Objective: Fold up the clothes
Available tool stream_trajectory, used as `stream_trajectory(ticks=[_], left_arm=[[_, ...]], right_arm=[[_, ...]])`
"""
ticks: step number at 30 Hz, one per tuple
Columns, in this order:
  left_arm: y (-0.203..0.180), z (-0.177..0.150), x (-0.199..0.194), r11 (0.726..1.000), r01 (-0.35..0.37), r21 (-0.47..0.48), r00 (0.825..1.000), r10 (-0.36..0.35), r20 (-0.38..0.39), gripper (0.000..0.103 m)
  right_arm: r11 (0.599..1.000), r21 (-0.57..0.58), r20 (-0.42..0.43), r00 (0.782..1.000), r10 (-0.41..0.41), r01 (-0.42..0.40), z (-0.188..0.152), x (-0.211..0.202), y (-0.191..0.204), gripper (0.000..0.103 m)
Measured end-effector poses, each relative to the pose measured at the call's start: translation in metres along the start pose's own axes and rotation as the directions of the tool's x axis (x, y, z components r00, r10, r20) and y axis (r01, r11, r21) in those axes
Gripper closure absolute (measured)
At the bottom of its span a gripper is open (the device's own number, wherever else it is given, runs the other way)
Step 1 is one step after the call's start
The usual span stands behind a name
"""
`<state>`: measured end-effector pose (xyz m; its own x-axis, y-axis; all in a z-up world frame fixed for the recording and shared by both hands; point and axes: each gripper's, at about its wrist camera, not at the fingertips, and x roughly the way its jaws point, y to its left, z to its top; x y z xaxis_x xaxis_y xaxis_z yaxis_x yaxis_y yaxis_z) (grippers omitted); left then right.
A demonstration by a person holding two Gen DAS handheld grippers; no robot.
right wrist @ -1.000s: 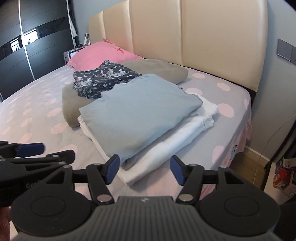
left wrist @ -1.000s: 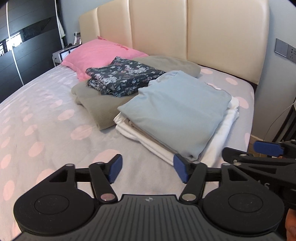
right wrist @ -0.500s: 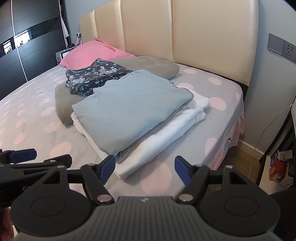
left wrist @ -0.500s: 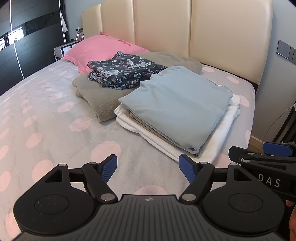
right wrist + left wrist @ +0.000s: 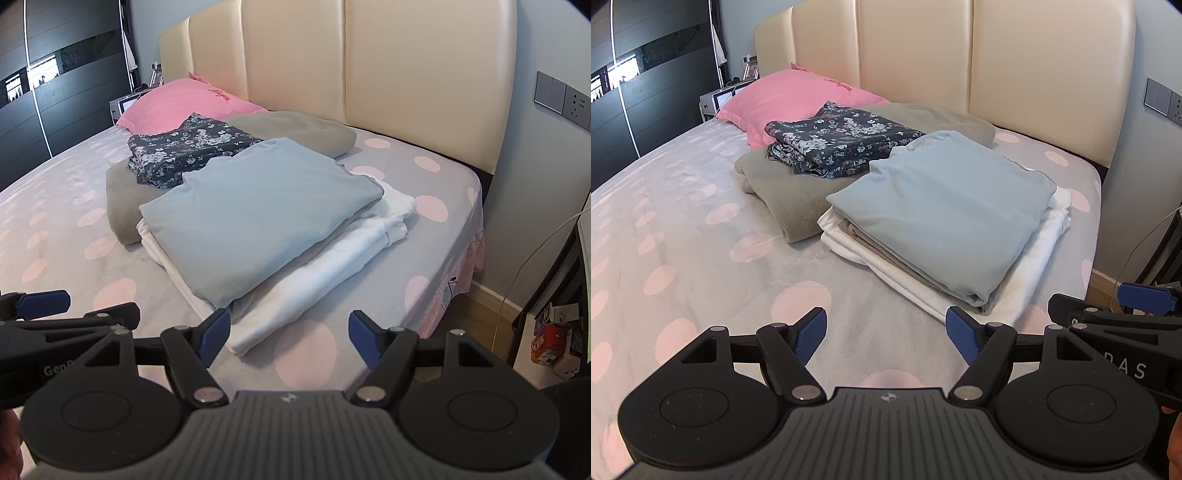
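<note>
A folded light blue garment (image 5: pixel 945 206) (image 5: pixel 258 210) tops a stack on the bed, over a tan layer and folded white cloth (image 5: pixel 1030 273) (image 5: pixel 332 266). Behind it a folded dark floral garment (image 5: pixel 838 144) (image 5: pixel 188 151) rests on a grey-beige blanket (image 5: pixel 790 192) (image 5: pixel 295 129). My left gripper (image 5: pixel 886 336) is open and empty, just short of the stack's near corner. To its right my right gripper (image 5: pixel 290 334) also stands open with nothing in it, its left fingertip (image 5: pixel 216 328) overlapping the stack's near corner in the picture. Each gripper shows at the edge of the other's view.
A grey bedsheet with pink dots (image 5: pixel 683 236) covers the bed. A pink pillow (image 5: pixel 798 96) lies by the cream padded headboard (image 5: pixel 997 66). A dark wardrobe (image 5: pixel 635 74) stands at left. The bed's right edge (image 5: pixel 476 206) drops to a floor with boxes (image 5: pixel 550 336) and a cable.
Both grippers have drawn back and slightly upward from the stack, which now sits a little farther off. They stay open and the clothes have not moved.
</note>
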<state>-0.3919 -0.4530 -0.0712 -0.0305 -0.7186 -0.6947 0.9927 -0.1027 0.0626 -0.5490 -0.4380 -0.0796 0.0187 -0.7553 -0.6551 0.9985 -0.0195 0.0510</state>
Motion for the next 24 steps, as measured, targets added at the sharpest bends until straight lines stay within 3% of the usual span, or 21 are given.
stream_trajectory(ticks=[24], left_arm=[[-0.0007, -0.0006, 0.0017, 1.0, 0.013, 0.007, 1.0, -0.013, -0.004, 0.034]], right_arm=[[1.0, -0.006, -0.004, 1.0, -0.008, 0.008, -0.0016, -0.0019, 0.0001, 0.03]])
